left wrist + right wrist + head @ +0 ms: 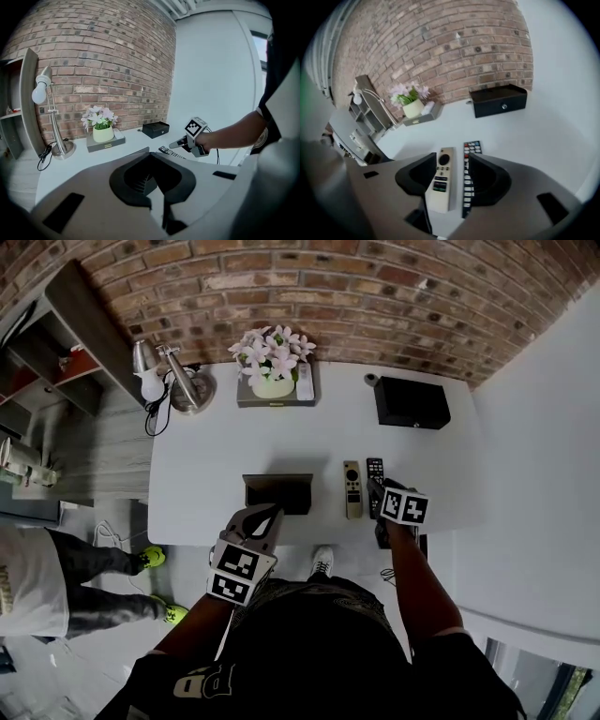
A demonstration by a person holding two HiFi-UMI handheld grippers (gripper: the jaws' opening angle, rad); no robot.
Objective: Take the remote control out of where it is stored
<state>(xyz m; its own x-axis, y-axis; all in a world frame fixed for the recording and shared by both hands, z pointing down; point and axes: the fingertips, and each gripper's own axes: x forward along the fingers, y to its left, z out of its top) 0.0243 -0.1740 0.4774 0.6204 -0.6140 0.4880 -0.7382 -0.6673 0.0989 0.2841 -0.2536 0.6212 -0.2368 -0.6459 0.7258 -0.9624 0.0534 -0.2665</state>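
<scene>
Two remotes lie side by side on the white table [206,460]: a beige remote [352,488] [442,180] and a black remote [375,468] [471,149] [169,152] with coloured buttons. My right gripper [378,489] [453,161] [180,142] hovers just above them, open. The beige remote shows in the gap between its jaws, and the black one is partly behind the right jaw; neither is touched. A dark open-topped box [277,491] stands near the table's front edge. My left gripper [272,512] [150,157] points at it from the front, its tips together, holding nothing.
A black case [411,401] [499,101] [155,129] sits at the back right. A flower pot [272,371] on a grey box and a desk lamp [183,381] stand at the back. A shelf unit [66,343] and another person [56,577] are to the left.
</scene>
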